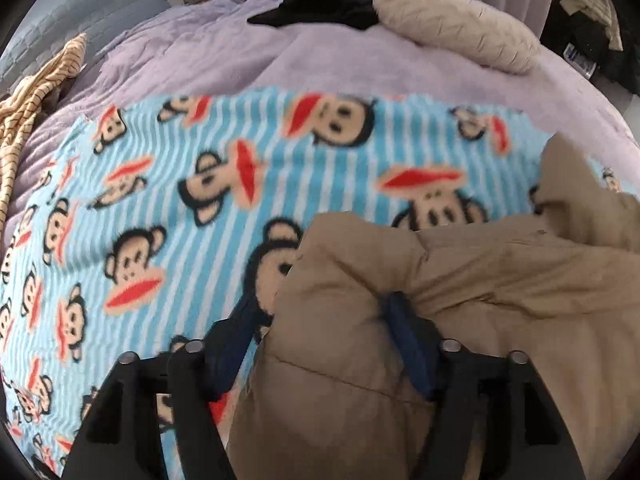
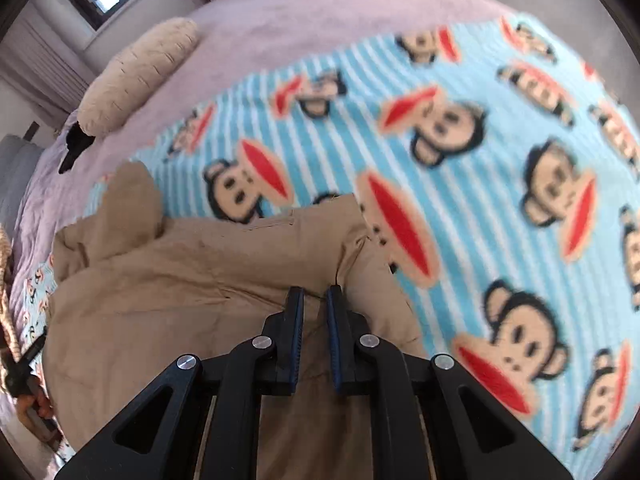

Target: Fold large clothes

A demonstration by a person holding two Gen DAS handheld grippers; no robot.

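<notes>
Monkey-print blue striped fleece blanket underneath, left gripper spread astride the puffy tan padded jacket, right gripper pinching fabric — slippery bulk might slump unfolded.

I see a bed covered by a lilac quilt. Spread flat on the quilt is a blue-and-white striped fleece blanket printed with monkey faces. A tan padded garment lies bunched on the blanket's near part. A beige quilted pillow rests on the quilt near the far edge, touching a black garment beside it. At the left edge of the bed, in the left wrist view, I see a tan striped cloth lying crumpled.
</notes>
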